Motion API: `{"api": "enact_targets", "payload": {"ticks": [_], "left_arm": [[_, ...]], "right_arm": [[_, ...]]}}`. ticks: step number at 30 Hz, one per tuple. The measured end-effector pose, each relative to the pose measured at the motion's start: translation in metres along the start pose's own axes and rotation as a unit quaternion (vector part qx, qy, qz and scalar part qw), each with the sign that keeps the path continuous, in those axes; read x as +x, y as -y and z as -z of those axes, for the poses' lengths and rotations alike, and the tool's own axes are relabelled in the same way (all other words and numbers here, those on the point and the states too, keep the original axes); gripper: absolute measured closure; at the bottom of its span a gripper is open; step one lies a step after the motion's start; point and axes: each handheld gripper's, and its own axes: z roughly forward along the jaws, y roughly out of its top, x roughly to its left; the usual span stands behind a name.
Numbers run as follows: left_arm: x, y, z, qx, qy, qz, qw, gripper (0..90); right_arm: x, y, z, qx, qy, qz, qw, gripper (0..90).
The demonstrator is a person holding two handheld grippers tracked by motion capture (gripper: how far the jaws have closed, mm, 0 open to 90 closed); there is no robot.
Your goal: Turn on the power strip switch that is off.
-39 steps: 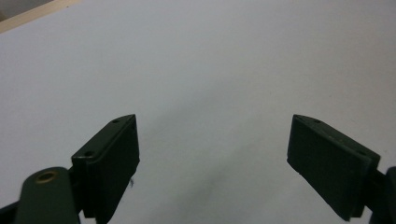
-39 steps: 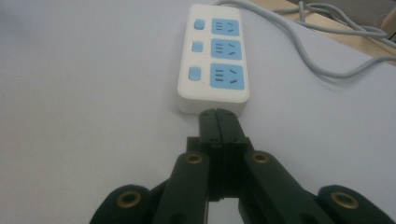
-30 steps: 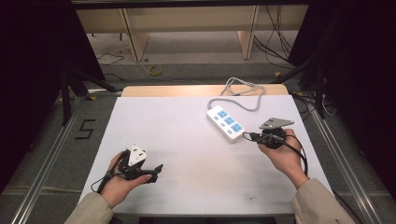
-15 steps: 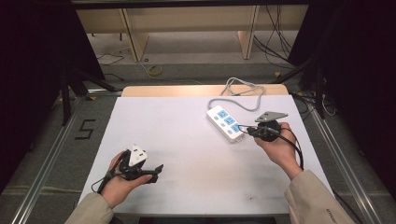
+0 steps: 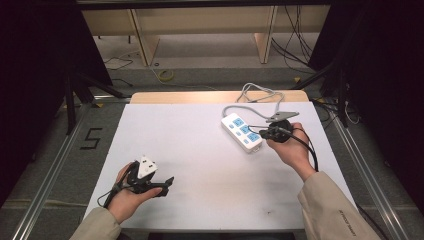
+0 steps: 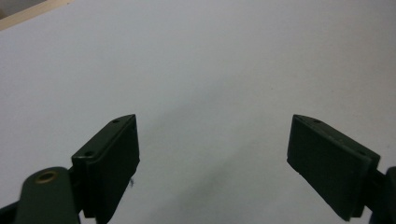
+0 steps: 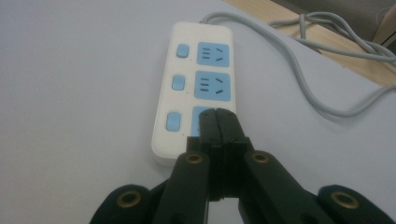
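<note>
Your right tool, jaws pressed together, sits over the near socket of the power strip at the tabletop's far right, likely going for a switch, so shift toward the blue buttons; your left tool idles wide open.

Right hand-held gripper jaws pressed together, tips over nearest blue socket of white power strip. Three sockets, three switches. Grey cable trails across white bench.
</note>
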Motion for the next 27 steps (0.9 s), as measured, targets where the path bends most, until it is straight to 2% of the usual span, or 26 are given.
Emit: {"api": "enact_targets", "payload": {"ticks": [15, 27], "left_arm": [[0.0, 0.002, 0.003, 0.0, -0.003, -0.002, 1.0, 16.6], [0.0, 0.002, 0.002, 0.0, -0.002, -0.003, 1.0, 16.7]], "right_arm": [[0.005, -0.024, -0.027, 0.012, -0.013, 0.007, 0.9998, 90.0], [0.005, -0.034, -0.044, 0.025, -0.014, 0.009, 0.9995, 90.0]]}}
